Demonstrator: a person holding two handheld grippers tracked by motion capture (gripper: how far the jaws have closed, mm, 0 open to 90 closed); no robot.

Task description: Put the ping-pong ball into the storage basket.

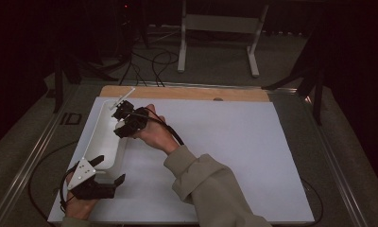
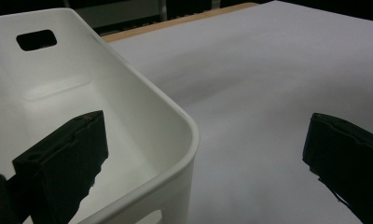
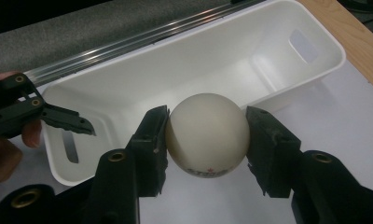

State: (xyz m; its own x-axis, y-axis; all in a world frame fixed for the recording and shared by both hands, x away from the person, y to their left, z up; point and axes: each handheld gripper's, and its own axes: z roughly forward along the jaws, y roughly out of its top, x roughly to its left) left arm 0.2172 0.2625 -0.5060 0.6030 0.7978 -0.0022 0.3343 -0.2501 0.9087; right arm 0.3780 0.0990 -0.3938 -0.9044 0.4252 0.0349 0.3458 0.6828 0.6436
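A long white bin lies along the left side of the white mat. My right gripper reaches in from the right and hovers at the bin's right rim, about midway along it. It is shut on a white ball with red and dark print on its underside, held just above the mat beside the bin. My left gripper stands open at the bin's near end. One of its jaws is over the inside of the bin and the other is over the mat, with the bin's corner between them.
The white mat spreads wide to the right of the bin. A wooden strip runs along the table's far edge. A metal rail borders the left side. Cables and a white frame stand on the floor beyond.
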